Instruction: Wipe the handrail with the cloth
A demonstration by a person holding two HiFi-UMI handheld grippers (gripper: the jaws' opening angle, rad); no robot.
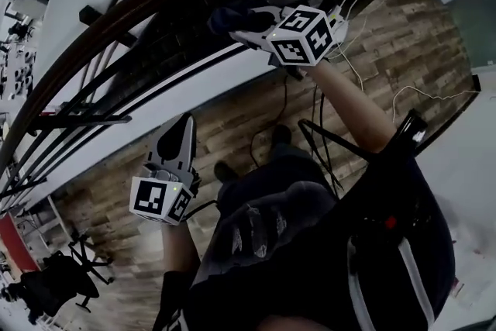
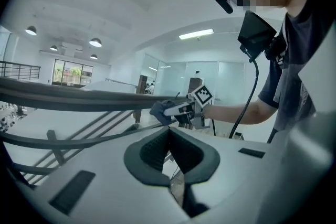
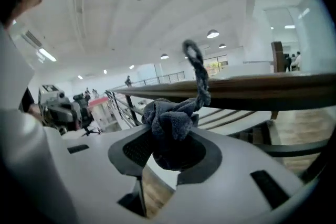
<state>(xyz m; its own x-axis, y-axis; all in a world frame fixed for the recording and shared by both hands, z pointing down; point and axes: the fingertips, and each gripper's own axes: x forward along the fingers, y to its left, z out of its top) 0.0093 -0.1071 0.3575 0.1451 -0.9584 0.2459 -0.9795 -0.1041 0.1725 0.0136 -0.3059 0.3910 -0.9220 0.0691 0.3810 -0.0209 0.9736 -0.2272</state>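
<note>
1. The dark blue-grey fleecy cloth [image 3: 170, 126] is bunched into a crumpled wad. One twisted strand stands up out of it and crosses in front of the dark brown curved wooden handrail [image 3: 273, 91].
2. My right gripper [image 1: 256, 25] pinches that wad between its jaws, with most of the cloth bulging out past the pads.
3. In the head view the cloth sits at the far end of the right gripper, right up at the handrail. I cannot tell whether it actually presses on the wood.
4. The right forearm [image 1: 360, 108] is bare and stretched up and away from the body towards the rail.
5. My left gripper [image 1: 180, 128] hangs lower, nearer and to the left, well apart from the cloth. Its jaws are pressed together with nothing between them, pointing at the dark metal railing bars [image 1: 74, 120].
</note>
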